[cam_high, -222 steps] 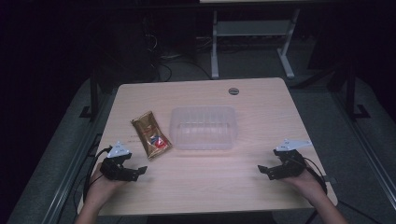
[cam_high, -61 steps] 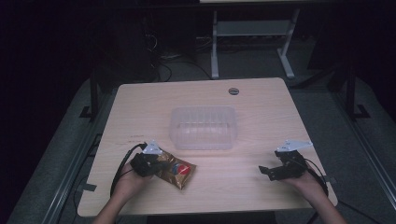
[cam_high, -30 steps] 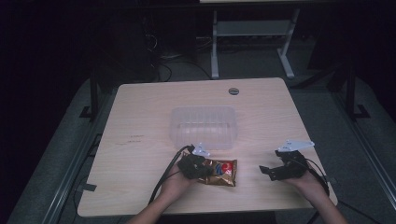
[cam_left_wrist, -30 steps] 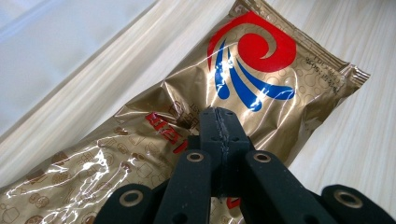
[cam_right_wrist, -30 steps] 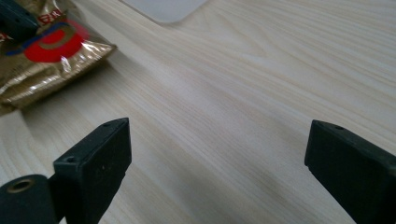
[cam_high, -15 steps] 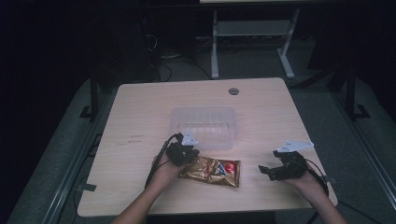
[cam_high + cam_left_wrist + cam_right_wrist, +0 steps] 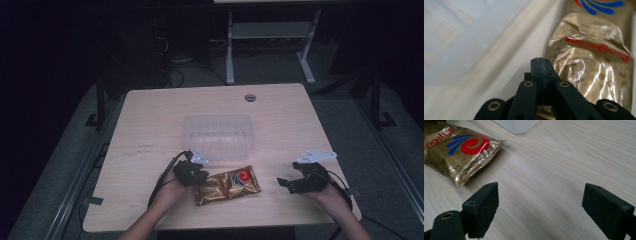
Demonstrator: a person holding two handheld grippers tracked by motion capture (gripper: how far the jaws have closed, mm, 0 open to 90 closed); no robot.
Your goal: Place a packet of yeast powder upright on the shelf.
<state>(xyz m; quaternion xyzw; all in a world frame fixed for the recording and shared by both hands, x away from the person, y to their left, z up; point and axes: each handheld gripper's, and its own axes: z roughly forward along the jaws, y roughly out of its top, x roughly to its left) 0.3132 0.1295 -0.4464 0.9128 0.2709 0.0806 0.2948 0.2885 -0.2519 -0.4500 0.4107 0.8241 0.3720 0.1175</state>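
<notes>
A golden snack bag [image 7: 230, 184] with a red and blue swirl lies flat on the table, near the front and just in front of the clear plastic container [image 7: 217, 135]. My left gripper [image 7: 201, 175] is at the bag's left end. In the left gripper view, the left gripper [image 7: 541, 62] is shut, its jaws pressed together with nothing between the tips. The bag [image 7: 594, 57] lies to their right and the container [image 7: 454, 37] to their left. My right gripper [image 7: 281, 183] stands open to the right of the bag. The right gripper [image 7: 543, 192] has bare wood between its jaws, with the bag [image 7: 461, 150] ahead on the left.
The wooden table [image 7: 150, 125] has a round cable hole [image 7: 250, 97] near its back edge. Beyond the table, a white metal stand [image 7: 265, 45] and loose cables sit on the dark floor. A corner of the container [image 7: 515, 125] shows in the right gripper view.
The left gripper carried the bag from the container's left side to the front middle of the table. It then lifted off and has come back down at the bag's left end. The right gripper stayed put.
</notes>
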